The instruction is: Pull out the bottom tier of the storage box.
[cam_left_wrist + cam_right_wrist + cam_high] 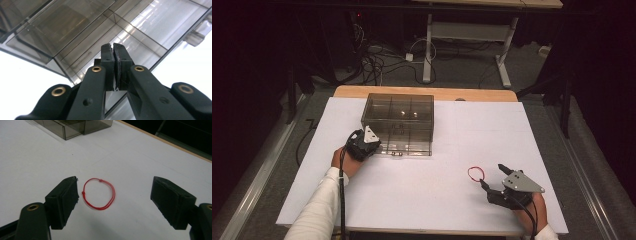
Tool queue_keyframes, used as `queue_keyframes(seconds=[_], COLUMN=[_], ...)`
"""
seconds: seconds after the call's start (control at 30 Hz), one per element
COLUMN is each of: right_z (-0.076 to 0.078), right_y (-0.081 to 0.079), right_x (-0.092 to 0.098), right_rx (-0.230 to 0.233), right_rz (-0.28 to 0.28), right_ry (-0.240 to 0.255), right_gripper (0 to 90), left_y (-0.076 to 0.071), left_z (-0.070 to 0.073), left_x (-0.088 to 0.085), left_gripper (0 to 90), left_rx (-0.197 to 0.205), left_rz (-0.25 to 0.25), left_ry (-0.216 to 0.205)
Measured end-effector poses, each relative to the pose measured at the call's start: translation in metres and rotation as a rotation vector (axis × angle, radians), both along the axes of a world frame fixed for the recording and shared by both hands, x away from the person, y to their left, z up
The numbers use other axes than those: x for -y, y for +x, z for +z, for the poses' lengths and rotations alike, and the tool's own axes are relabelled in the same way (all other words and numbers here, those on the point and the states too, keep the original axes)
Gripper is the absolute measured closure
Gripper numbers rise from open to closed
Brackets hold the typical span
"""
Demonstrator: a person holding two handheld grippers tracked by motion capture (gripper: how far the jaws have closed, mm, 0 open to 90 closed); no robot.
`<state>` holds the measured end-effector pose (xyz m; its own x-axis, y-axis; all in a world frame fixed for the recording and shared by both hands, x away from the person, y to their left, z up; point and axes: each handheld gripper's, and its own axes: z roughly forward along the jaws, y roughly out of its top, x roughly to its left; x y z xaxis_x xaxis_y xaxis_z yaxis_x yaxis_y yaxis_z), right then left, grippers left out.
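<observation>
Sleeve and forearm enter from the lower left of the high view, carrying the left gripper (362, 144) up against the front left corner of the smoky clear plastic organiser box (398, 124), which sits toward the far left-centre of the white table cover (422, 195). In the left gripper view the two black jaws are pressed together with nothing visible between the pads, and their tips sit right at the box (75, 30) — its thin divider walls run diagonally behind them, though whether the tips actually touch the plastic cannot be told. A small clasp shows on the box's front edge. Moving right across the bare white cover, a thin red cord loop (476, 173) lies flat on the table, well apart from the box and toward the near right side. Just to its right, the right gripper (493, 176) rests low over the table with its grey plate on top and its jaws spread wide. In the right gripper view the red cord loop (99, 193) lies between the open jaws — closer to the left pad than the right, just beside it but not pinched by either.
</observation>
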<state>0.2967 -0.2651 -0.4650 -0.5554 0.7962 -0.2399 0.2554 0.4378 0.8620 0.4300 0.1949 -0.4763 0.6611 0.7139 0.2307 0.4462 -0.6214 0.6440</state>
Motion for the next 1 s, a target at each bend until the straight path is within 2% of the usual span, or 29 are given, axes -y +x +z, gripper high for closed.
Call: queue_keyframes(seconds=[0.3,0.33,0.53,0.63,0.83,0.93,1.0], right_z=[-0.0003,-0.0003,0.0001,0.0,-0.0005,-0.0004,-0.0006], right_y=[0.0002,0.0002,0.0002,0.0001,0.0002,0.0004,0.0004], right_x=[0.0001,0.0001,0.0009,0.0007,0.0001,0.0006,0.0007], right_rx=[-0.004,-0.004,-0.004,-0.005,-0.008,-0.007,-0.009], right_rz=[0.001,0.001,0.0,0.001,0.004,0.002,0.001], right_ry=[-0.005,-0.005,-0.003,-0.005,-0.007,-0.01,-0.008], right_gripper=[23.5,23.5,23.5,23.5,23.5,23.5,23.4], left_y=[-0.0028,-0.0029,-0.0059,-0.007,-0.0081,-0.008,-0.0086], left_z=[0.0002,0.0005,0.0007,0.0013,0.001,0.0012,0.0008], left_x=[-0.0039,-0.0048,-0.0087,-0.0081,-0.0087,-0.0088,-0.0087], left_gripper=[84.7,84.7,84.7,84.7,84.6,84.7,84.7], left_rx=[0.001,0.011,-0.004,0.006,-0.004,0.007,-0.003], left_rz=[0.0,-0.004,0.004,-0.005,0.0,-0.006,0.001], left_ry=[0.016,0.023,0.02,0.035,0.03,0.036,0.028])
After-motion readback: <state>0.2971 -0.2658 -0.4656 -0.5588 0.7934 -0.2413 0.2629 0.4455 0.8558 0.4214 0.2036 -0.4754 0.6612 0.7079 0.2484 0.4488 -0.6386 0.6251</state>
